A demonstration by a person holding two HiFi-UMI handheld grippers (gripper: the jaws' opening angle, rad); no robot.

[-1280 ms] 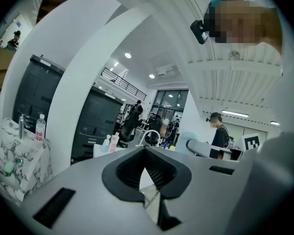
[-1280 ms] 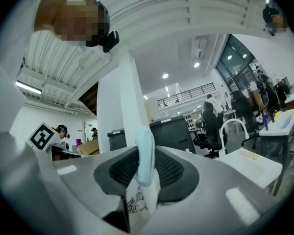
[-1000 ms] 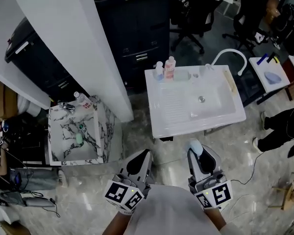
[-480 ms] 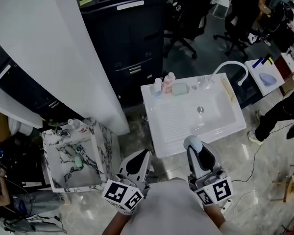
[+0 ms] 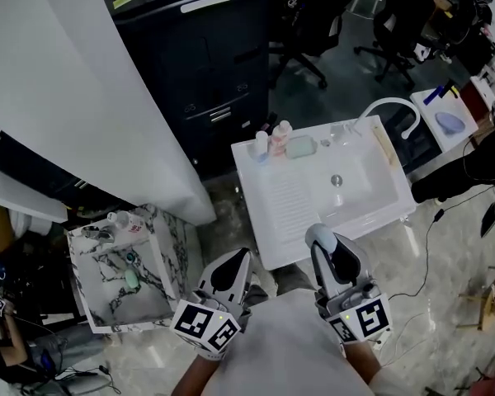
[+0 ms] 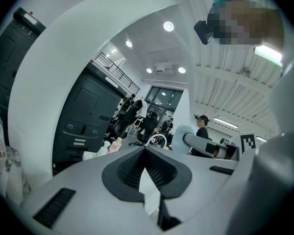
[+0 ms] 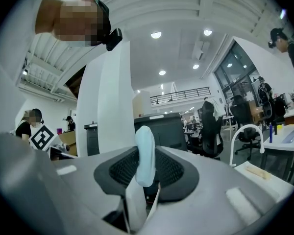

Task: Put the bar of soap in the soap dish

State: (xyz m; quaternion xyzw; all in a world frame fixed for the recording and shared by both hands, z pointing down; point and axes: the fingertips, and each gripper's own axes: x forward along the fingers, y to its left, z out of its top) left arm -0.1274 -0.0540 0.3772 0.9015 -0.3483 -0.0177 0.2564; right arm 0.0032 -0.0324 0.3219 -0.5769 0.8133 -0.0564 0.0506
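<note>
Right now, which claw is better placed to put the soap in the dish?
Right. The right claw grips the pale blue bar of soap and is nearer the white sink holding the soap dish; the left claw is shut, empty.

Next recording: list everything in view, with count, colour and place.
bar of soap: one, pale blue, clamped in the right gripper
soap dish: one, pale green, sink's back rim, beside the bottles
sink unit: one, white, ahead of the grippers
faucet: one, white, sink's back right
bottles: two, clear and pink, sink's back left
marble stand: one, white with black veins, floor at left
cabinet: one, black, behind the sink
office chairs: at least two, black, far back
left gripper: one, grey, jaws together, empty
right gripper: one, grey, shut on the soap
</note>
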